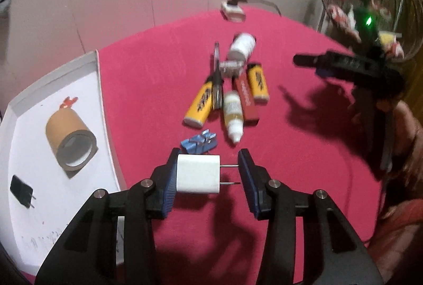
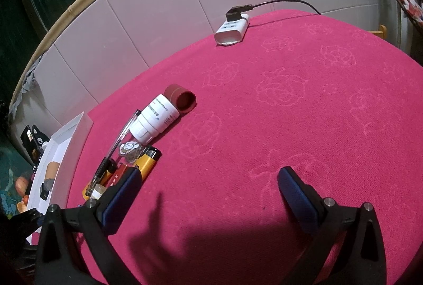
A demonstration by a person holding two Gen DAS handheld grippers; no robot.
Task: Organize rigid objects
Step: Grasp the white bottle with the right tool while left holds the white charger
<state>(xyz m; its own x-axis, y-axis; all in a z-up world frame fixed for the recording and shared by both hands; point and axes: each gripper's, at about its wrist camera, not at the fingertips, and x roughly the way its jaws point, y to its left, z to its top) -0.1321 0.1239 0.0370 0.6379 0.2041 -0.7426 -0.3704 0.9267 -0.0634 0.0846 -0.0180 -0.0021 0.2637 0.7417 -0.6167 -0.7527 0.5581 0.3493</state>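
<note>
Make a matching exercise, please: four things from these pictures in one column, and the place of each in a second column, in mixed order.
Things:
1. white charger
2. tape roll
3. power strip
4. blue clip

Places:
A. in the white tray
B. at the far edge of the red cloth, a cable plugged in
C. between the fingers of the left gripper
D. on the cloth, just beyond the charger

Pairs: 1-C, 2-A, 3-B, 4-D

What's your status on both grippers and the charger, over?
Left gripper shut on white charger, prongs against right finger. Right gripper open, holding nothing. White tray to the left, holding tape roll and black charger. Blue clip just ahead.
</note>
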